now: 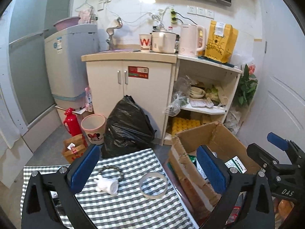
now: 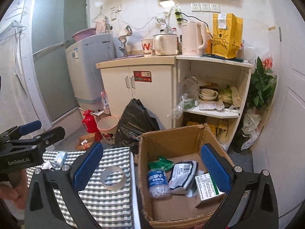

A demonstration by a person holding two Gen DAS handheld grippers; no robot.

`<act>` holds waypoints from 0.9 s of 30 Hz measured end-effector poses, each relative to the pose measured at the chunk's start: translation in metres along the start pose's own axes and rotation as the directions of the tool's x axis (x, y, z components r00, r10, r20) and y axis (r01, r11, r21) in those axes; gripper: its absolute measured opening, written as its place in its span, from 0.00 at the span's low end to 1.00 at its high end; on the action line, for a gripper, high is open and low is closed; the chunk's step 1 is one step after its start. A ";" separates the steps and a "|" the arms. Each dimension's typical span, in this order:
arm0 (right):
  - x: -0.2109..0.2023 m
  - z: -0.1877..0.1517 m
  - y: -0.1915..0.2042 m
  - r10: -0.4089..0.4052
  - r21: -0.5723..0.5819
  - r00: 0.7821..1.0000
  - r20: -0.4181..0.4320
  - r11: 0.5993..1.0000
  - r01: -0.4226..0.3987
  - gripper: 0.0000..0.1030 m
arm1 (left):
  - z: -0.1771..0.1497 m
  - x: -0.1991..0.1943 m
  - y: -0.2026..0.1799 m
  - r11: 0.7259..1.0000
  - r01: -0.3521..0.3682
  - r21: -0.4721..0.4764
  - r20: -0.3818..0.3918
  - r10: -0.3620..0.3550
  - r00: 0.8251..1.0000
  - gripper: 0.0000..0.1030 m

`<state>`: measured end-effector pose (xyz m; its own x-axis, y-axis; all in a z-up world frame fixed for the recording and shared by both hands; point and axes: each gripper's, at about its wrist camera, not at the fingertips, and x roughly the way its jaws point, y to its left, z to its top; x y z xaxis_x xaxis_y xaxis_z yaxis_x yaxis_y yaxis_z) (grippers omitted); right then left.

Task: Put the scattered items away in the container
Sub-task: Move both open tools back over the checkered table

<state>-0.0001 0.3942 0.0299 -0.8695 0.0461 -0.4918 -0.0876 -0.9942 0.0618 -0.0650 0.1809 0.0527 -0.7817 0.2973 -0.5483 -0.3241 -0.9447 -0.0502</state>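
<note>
On the checked cloth [image 1: 133,206] lie a white figurine [image 1: 106,186], a dark bead bracelet [image 1: 111,171] and a tape ring [image 1: 153,185]. My left gripper [image 1: 148,168] hangs open above them, holding nothing. The cardboard box [image 2: 171,139] stands right of the cloth and holds a water bottle [image 2: 158,183], a white packet [image 2: 183,175], a green packet [image 2: 161,163] and a medicine box [image 2: 207,188]. Over the box, my right gripper [image 2: 152,168] is open and empty. The tape ring [image 2: 113,178] also shows in the right wrist view, with a small tissue pack [image 2: 60,157] farther left.
Behind the cloth sit a black rubbish bag [image 1: 127,126], a pink bin [image 1: 94,128], a red flask [image 1: 71,122] and a paper bag [image 1: 73,149]. A white cabinet [image 1: 144,95] and open shelves [image 1: 205,99] stand beyond. A hand [image 2: 9,190] holds the left gripper.
</note>
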 end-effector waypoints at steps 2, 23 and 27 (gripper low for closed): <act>-0.002 0.001 0.007 0.011 -0.012 1.000 0.004 1.000 -0.011 1.00 | -0.001 -0.008 0.008 1.000 -0.011 -0.007 0.007 0.011 1.000 1.00; 0.000 -0.006 0.101 0.137 -0.113 0.990 -0.013 0.984 -0.138 1.00 | -0.021 -0.056 0.101 0.980 -0.179 -0.086 0.025 0.182 0.983 1.00; 0.001 -0.007 0.115 0.157 -0.115 0.988 -0.013 0.981 -0.157 1.00 | -0.027 -0.062 0.118 0.973 -0.209 -0.092 0.025 0.212 0.977 1.00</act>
<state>-0.0075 0.2792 0.0308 -0.8660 -0.1118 -0.4874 0.1070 -0.9935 0.0377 -0.0401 0.0477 0.0583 -0.8458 0.0933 -0.5253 -0.1028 -0.9946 -0.0111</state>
